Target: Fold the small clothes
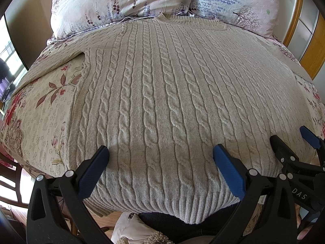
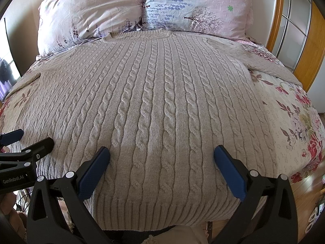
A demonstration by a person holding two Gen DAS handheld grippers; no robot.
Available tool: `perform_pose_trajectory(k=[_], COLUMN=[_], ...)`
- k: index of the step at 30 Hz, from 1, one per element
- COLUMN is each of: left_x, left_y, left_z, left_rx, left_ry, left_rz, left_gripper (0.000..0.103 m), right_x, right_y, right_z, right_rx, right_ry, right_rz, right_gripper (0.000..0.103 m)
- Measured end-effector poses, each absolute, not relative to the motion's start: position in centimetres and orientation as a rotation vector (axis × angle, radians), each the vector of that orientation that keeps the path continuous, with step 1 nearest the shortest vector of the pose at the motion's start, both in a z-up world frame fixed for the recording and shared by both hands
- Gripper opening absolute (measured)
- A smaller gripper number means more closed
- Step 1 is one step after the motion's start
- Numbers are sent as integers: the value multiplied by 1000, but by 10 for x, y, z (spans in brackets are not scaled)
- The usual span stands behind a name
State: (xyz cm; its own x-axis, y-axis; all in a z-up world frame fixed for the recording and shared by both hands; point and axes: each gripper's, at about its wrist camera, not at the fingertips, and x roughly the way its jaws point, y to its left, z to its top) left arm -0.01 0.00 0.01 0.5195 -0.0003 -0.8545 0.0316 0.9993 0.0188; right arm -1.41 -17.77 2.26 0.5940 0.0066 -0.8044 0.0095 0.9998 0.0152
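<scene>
A beige cable-knit sweater (image 1: 162,93) (image 2: 158,101) lies flat on the bed, collar toward the pillows, ribbed hem hanging over the near edge. Both sleeves stretch out sideways. My left gripper (image 1: 161,162) hovers open over the sweater's lower left part, its blue pads wide apart with nothing between them. My right gripper (image 2: 162,162) hovers open over the lower right part, also holding nothing. In the left wrist view the right gripper (image 1: 288,142) shows at the right edge; in the right wrist view the left gripper (image 2: 32,140) shows at the left edge.
The bed has a floral cover (image 1: 40,111) (image 2: 294,122). Two floral pillows (image 1: 121,2) (image 2: 195,6) lie at the head. A wooden-framed door or wardrobe (image 2: 296,32) stands to the right. A window (image 1: 8,61) is at the left. Dark and light fabric (image 1: 162,221) lies below the hem.
</scene>
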Motion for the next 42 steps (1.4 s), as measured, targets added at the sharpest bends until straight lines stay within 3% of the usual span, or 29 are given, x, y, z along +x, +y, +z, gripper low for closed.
perform_pose_trajectory(k=[23, 33, 42], left_x=[4, 5, 27], left_y=[-1, 0, 14], left_z=[0, 0, 14], left_rx=[36, 57, 23], left_ry=[1043, 1033, 948], left_rz=[-20, -52, -164], left_gripper=[101, 101, 101], right_x=[-9, -15, 21], right_y=[-176, -177, -238], right_z=[17, 21, 49], right_rx=[6, -54, 97], right_ry=[980, 906, 851], right_rz=[16, 135, 81], right_gripper=[102, 102, 102])
